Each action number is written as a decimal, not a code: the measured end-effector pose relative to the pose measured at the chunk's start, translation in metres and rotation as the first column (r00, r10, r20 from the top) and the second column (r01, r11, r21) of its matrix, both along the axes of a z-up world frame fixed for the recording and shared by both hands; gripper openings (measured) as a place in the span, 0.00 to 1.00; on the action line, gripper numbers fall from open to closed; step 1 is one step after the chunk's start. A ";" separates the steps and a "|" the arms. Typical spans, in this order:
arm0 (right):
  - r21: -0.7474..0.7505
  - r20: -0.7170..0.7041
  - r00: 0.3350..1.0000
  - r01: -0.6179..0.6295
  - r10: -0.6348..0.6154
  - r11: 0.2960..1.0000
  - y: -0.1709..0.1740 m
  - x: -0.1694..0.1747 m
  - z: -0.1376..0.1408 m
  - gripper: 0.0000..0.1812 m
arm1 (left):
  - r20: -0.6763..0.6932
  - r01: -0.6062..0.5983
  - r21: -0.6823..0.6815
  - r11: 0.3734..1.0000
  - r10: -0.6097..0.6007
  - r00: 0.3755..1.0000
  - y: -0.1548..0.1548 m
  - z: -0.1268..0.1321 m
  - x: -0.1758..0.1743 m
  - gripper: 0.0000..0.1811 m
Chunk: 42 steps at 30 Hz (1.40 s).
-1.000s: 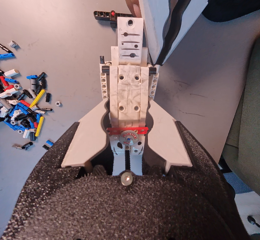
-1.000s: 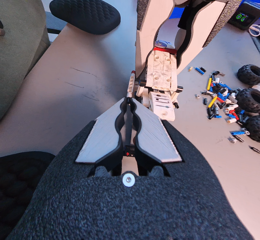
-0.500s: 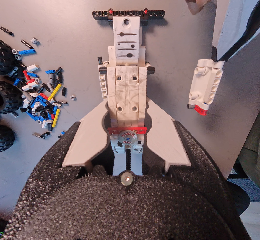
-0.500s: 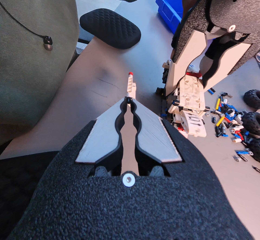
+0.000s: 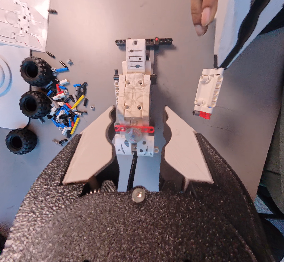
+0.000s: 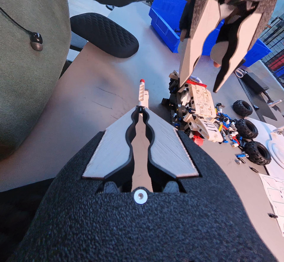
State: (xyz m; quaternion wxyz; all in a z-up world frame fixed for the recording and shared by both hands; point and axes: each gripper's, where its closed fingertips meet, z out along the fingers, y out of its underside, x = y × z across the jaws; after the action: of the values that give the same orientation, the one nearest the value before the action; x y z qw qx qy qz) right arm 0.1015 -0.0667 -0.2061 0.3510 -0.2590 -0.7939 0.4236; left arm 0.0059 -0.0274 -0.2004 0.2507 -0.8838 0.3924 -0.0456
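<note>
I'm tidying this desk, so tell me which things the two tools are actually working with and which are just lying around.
In use:
- white side panel piece, shut in the right tool
- white brick-built vehicle body, between the open left tool fingers

Lying about:
- black tyres
- loose pins and connectors
- instruction sheet
- blue bins

Speckled black gripper (image 5: 139, 111), white fingers (image 5: 92, 147), silver screw (image 5: 138, 195)

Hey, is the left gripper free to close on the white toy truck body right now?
Probably yes. The left gripper is open with its fingers either side of the truck body, nothing between them. The right gripper, shut on a white block, is off to the side.
</note>
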 end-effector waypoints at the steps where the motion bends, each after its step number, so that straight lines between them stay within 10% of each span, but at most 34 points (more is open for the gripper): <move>1: 0.012 -0.011 1.000 0.008 -0.008 1.000 0.000 0.000 0.000 0.02 | 0.030 0.001 0.033 0.999 -0.002 1.000 -0.004 0.009 0.003 0.33; 9: -0.092 -0.038 0.998 0.052 -0.056 0.994 -0.007 -0.004 0.011 0.02 | 0.293 0.105 0.156 0.982 -0.148 0.944 -0.070 0.011 0.058 0.27; 16: -0.198 -0.045 0.999 0.020 -0.030 0.980 -0.019 -0.020 0.042 0.02 | 0.350 0.081 0.246 0.966 -0.167 0.922 -0.065 -0.001 0.066 0.05; 25: -0.379 -0.057 0.996 0.046 -0.073 0.924 -0.015 -0.031 0.057 0.11 | 0.783 0.020 0.190 0.982 -0.164 0.600 -0.070 0.025 0.065 0.05; 42: -0.516 -0.029 0.998 0.038 -0.061 0.856 -0.015 -0.040 0.048 0.02 | 0.801 0.023 0.188 0.982 -0.166 0.575 -0.068 0.016 0.067 0.10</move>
State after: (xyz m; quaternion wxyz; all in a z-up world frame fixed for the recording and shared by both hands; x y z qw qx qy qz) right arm 0.0611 -0.0818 -0.1577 0.2971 -0.3542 -0.6370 0.6168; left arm 0.0733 -0.0959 -0.1840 0.4682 -0.7197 0.2829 -0.4275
